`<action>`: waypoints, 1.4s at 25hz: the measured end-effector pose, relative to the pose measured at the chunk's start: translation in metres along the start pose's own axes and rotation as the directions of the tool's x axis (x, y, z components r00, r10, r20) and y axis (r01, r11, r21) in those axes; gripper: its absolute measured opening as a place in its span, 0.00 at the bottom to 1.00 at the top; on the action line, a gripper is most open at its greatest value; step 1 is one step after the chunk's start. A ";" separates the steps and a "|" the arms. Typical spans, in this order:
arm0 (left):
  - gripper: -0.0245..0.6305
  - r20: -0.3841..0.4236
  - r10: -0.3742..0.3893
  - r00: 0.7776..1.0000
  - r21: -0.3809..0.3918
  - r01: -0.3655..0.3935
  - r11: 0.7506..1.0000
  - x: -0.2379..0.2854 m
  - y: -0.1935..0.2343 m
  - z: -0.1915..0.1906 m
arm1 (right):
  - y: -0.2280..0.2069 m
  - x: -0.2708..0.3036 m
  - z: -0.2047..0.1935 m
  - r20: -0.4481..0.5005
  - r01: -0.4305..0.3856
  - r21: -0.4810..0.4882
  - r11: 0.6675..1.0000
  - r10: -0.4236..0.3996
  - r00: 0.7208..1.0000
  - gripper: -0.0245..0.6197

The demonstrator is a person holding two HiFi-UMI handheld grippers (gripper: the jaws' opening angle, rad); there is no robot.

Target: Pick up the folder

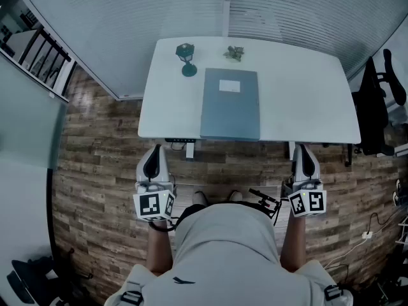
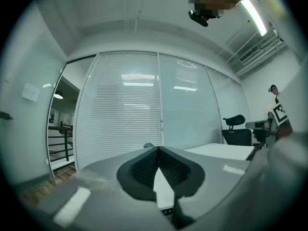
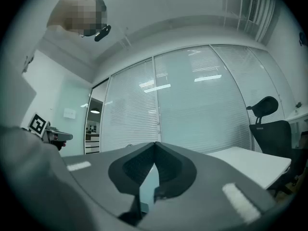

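Observation:
A grey-blue folder with a white label lies flat on the white table, its near edge reaching the table's front edge. My left gripper is held level in front of the table's left front corner, short of the edge, its jaws closed together with nothing in them. My right gripper is level before the table's right front part, also shut and empty. In the left gripper view my left gripper points toward the blinds with the table beyond. In the right gripper view my right gripper shows the same closed tips.
A small green desk lamp and a little plant stand at the table's far side. A black office chair stands to the right. Glass walls with blinds run behind the table. The floor is wood plank.

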State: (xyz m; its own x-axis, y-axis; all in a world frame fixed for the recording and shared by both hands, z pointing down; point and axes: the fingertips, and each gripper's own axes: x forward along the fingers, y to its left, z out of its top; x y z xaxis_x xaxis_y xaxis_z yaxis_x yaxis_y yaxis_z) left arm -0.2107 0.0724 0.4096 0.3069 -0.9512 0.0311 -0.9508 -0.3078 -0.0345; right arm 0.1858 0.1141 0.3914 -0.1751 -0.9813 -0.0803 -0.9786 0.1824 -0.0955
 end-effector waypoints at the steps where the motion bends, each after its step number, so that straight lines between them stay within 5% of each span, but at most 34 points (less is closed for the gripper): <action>1: 0.05 -0.002 -0.001 1.000 0.003 0.001 1.000 0.001 -0.001 -0.001 | 0.000 0.001 0.000 0.000 -0.001 0.002 1.000 0.001 1.000 0.04; 15: 0.05 -0.013 -0.001 1.000 0.016 0.002 1.000 0.000 -0.003 -0.003 | 0.000 0.000 0.001 0.015 -0.027 0.050 0.998 0.027 1.000 0.04; 35: 0.05 -0.054 0.048 0.997 0.022 -0.047 0.999 0.004 -0.008 -0.014 | -0.006 0.009 -0.012 -0.053 -0.090 -0.004 0.996 0.090 0.995 0.04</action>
State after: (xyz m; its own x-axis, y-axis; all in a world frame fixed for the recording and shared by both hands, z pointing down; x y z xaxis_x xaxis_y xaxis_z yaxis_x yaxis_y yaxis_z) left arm -0.2026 0.0708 0.4235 0.2584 -0.9624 0.0837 -0.9629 -0.2635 -0.0575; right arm 0.1889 0.1033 0.4028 -0.2676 -0.9629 -0.0357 -0.9593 0.2697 -0.0836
